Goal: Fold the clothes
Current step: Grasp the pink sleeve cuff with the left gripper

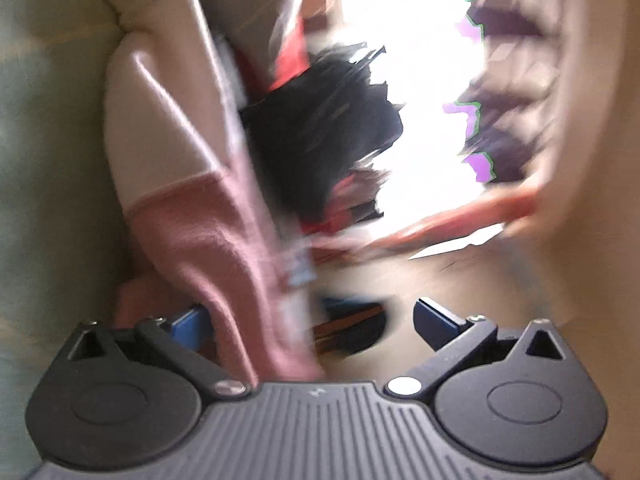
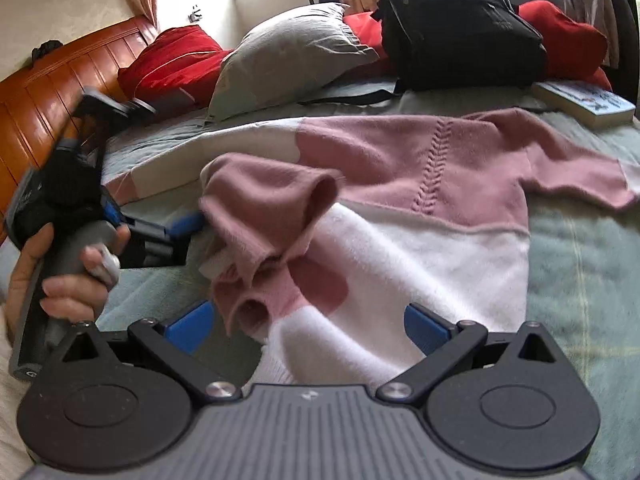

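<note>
The pink and white sweater [image 2: 400, 208] is lying spread across the bed [image 2: 580, 264], its body mostly flat, one sleeve [image 2: 576, 184] sticking out to the far side and the other sleeve [image 2: 264, 216] bunching up in a loose hump over the chest. I'm holding my right gripper [image 2: 310, 326] low over the white hem end with its jaws wide apart, nothing between them. My left gripper [image 2: 176, 232] is sitting right by that bunched sleeve, but whether it's actually pinching the cuff I can't tell, since its own camera is blurring badly; there the jaws are looking spread, with pink knit [image 1: 224, 264] draping across one side. I'm thinking the risk here is that sleeve: it's fuzzy, floppy stuff, and it's probably going to slump back into a wad instead of lying straight, so any fold over it is ending up lumpy. The far sleeve is also pointing toward a book [image 2: 588, 104], and a black backpack [image 2: 456, 28] and grey pillow [image 2: 288, 56] are crowding the top edge, so dragging the sweater that way is likely snagging on them.
</note>
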`<move>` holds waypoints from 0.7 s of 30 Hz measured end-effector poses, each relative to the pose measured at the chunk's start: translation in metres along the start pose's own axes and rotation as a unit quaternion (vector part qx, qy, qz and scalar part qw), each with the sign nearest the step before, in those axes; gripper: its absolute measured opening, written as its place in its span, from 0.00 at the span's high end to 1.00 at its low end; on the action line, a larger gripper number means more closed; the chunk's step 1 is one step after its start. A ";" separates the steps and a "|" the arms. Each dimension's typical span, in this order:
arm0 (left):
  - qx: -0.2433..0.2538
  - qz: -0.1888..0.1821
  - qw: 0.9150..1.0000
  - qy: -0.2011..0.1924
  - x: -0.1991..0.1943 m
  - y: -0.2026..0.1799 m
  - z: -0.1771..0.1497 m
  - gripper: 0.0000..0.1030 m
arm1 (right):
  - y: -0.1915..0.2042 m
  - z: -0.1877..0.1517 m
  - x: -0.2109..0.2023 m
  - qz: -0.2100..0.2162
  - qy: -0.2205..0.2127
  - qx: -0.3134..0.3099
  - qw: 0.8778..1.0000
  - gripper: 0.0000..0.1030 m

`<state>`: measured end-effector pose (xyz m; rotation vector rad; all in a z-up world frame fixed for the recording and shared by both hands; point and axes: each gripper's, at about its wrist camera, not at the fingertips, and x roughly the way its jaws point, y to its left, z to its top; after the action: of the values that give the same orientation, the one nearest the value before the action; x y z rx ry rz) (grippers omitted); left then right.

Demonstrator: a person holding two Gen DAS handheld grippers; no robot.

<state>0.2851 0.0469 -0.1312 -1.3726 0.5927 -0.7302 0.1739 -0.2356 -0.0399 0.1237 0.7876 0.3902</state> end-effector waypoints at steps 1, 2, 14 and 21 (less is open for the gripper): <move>-0.023 -0.016 1.000 -0.005 0.000 0.010 0.000 0.01 | 0.000 0.000 0.000 0.000 0.001 0.002 1.000 0.00; -0.046 -0.013 0.999 -0.001 0.004 0.022 -0.001 0.01 | 0.000 -0.001 0.000 -0.002 0.001 0.002 1.000 0.00; 0.014 0.088 0.996 0.008 0.032 0.036 -0.010 0.40 | -0.007 -0.008 0.010 -0.004 0.017 0.016 1.000 0.00; 0.035 0.162 0.986 -0.016 0.034 0.026 -0.016 0.77 | -0.018 -0.016 0.012 -0.010 0.028 0.030 0.999 0.00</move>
<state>0.2981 0.0122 -0.1575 -1.1839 0.7361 -0.4604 0.1753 -0.2485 -0.0639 0.1619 0.8558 0.3523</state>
